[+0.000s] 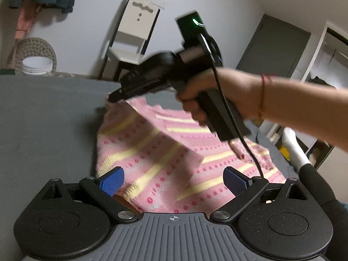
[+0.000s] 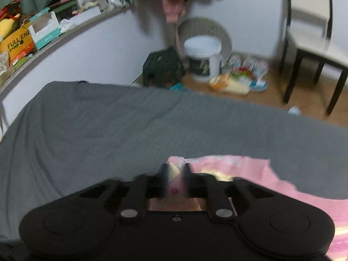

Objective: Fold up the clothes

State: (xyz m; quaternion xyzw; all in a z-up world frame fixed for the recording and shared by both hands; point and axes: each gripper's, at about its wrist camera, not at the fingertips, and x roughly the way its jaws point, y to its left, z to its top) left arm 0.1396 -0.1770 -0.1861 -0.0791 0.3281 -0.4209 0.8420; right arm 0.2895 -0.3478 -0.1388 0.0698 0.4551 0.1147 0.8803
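While the pink striped sweater [image 1: 174, 152] is lying spread across the grey bed cover [image 1: 43, 119], the right gripper [image 2: 175, 178] is pinching a corner of it, its fingers pressed together on a small bunch of knit at the garment's far edge. From the left wrist view, that same tool is lifting the fabric into a peak just beside the cover's open expanse, held by the person's hand [image 1: 195, 100]. Meanwhile the left gripper [image 1: 174, 181] is hovering over the near hem with its blue pads [image 1: 113, 182] spread wide, holding nothing.

Judging by the drape, the knit is soft, light and limp; it is likely going to sag and stretch rather than hold a crease, so a single pinch will probably drag a point instead of a straight edge. Gripping at corners or along a seam, one tool on each end, looks like the surest way to carry a clean fold line. Motion blur is hiding finer detail.
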